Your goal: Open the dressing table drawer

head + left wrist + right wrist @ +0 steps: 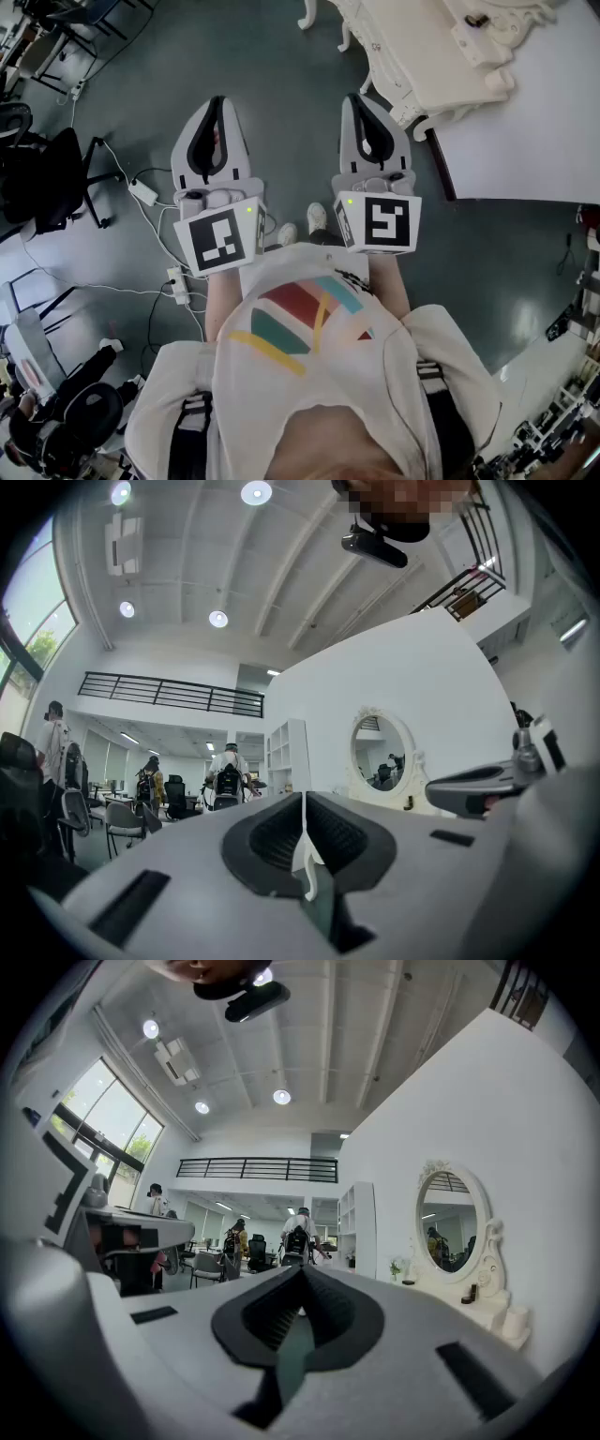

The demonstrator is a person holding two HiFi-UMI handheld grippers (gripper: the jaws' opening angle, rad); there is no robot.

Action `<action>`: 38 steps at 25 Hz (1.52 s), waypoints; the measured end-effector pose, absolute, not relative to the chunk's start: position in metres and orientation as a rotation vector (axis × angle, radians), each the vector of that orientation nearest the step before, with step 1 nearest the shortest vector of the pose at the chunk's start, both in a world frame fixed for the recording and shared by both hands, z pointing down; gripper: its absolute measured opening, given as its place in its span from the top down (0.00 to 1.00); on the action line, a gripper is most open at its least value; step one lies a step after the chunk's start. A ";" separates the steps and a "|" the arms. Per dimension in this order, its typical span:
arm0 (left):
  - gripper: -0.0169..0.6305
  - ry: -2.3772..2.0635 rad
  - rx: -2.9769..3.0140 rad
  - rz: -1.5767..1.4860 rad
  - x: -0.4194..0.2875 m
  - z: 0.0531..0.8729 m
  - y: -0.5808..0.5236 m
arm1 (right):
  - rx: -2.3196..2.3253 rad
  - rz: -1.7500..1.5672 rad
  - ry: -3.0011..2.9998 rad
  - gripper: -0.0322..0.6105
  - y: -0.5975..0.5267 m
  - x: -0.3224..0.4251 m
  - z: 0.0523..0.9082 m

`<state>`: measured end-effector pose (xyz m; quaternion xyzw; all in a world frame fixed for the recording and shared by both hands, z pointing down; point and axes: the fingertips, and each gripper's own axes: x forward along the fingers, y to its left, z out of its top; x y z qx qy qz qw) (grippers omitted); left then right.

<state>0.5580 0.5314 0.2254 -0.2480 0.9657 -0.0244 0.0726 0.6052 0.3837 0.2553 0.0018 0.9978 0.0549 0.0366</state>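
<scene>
The cream dressing table stands at the top right of the head view, ahead and to the right of both grippers; its drawer front is hidden from here. Its oval mirror shows at the right of the right gripper view and further off as the mirror in the left gripper view. My left gripper and right gripper are held side by side over the floor, short of the table, touching nothing. The left gripper has its jaws shut and empty. The right gripper is likewise shut with nothing between its pads.
A white partition runs behind the table at the right. Cables and a power strip lie on the grey floor to the left, beside a black office chair. Several people and a white shelf stand far ahead.
</scene>
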 end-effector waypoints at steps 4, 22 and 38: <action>0.95 2.905 -0.745 -0.078 0.552 0.227 0.529 | 0.012 0.173 3.065 0.95 0.382 0.599 0.255; 0.95 2.914 -0.677 -0.068 0.521 0.236 0.491 | 0.141 0.093 3.021 0.95 0.341 0.572 0.260; 0.95 2.828 -0.522 -0.056 0.437 0.221 0.470 | 0.151 0.136 2.960 0.95 0.272 0.517 0.257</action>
